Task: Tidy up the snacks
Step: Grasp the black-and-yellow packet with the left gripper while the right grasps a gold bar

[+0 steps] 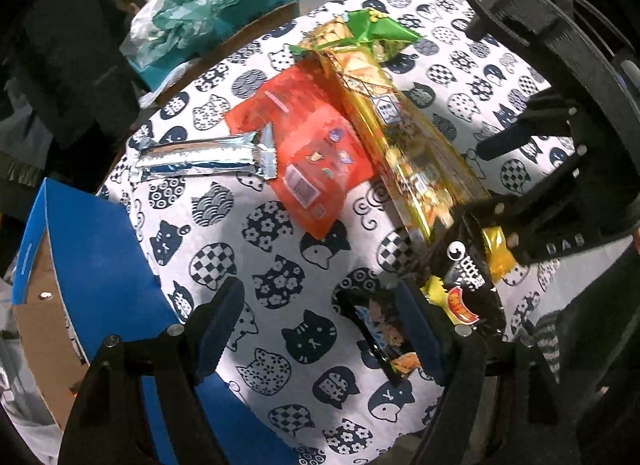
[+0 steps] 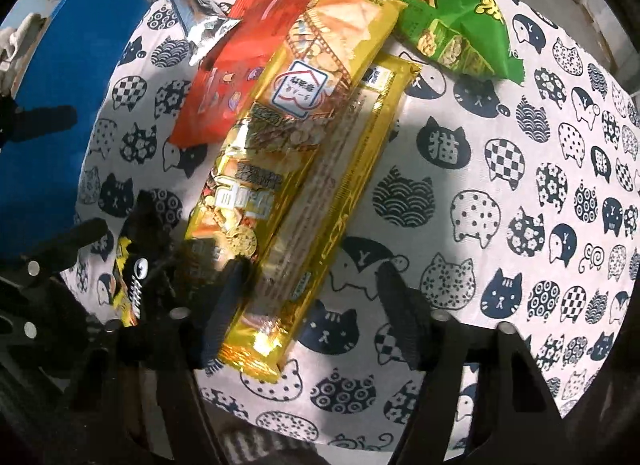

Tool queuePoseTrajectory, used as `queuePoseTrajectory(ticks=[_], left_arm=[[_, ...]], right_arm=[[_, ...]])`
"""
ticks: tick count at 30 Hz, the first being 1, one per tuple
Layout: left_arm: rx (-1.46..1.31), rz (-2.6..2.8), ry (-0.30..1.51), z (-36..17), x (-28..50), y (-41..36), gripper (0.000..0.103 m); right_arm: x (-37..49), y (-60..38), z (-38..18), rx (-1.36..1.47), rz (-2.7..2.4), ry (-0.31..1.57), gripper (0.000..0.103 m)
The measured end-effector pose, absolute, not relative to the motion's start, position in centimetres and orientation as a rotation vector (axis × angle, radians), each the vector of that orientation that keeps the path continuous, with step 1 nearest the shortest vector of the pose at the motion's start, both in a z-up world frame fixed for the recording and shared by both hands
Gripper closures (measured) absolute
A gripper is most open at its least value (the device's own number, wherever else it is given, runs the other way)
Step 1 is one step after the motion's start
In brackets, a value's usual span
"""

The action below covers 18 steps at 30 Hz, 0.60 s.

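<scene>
Snack packets lie on a cat-print tablecloth (image 2: 500, 185). Two long gold packets (image 2: 304, 153) lie slanted, one partly over the other, on top of a red packet (image 2: 224, 81). My right gripper (image 2: 316, 301) points down over their near end. Its left finger touches the packets' edge, while the right finger stands apart on the cloth, so the jaws are open. A green packet (image 2: 460, 25) lies at the far end and a silver one (image 1: 200, 157) beside the red. My left gripper (image 1: 320, 325) is open over the cloth, and a black packet (image 1: 460, 285) lies by its right finger.
A blue cardboard box (image 1: 92, 245) stands open at the table's left edge, close to my left gripper. Beyond the table a teal box (image 1: 224, 5) holds crumpled teal paper. The right side of the cloth in the right wrist view is bare.
</scene>
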<state>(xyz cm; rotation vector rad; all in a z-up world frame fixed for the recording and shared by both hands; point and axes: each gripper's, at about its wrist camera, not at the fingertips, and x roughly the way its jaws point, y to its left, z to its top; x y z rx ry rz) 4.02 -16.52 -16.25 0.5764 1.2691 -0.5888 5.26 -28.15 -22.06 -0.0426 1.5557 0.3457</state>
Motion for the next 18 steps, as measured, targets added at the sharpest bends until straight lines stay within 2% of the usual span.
queuePoseTrajectory(ticks=[2, 3, 4, 10, 18], left_arm=[[0.575, -0.618, 1.279, -16.3, 3.7, -16.6, 0.021], [0.578, -0.63, 1.282, -16.3, 3.4, -16.6, 0.021], [0.584, -0.638, 1.281, -16.3, 3.2, -16.7, 0.021], [0.588, -0.697, 1.297, -16.3, 2.2, -16.7, 0.021], [0.663, -0.782, 1.298, -16.7, -0.2, -17.0, 0.021]], right_arm=[[4.8, -28.7, -22.4, -0.051, 0.337, 1.566, 0.056], [4.6, -29.0, -22.8, -0.058, 0.329, 1.577, 0.064], [4.4, -29.4, -23.0, -0.065, 0.318, 1.583, 0.067], [3.3, -31.3, -23.7, -0.088, 0.267, 1.595, 0.073], [-0.1, -34.3, -23.9, -0.091, 0.255, 1.617, 0.073]])
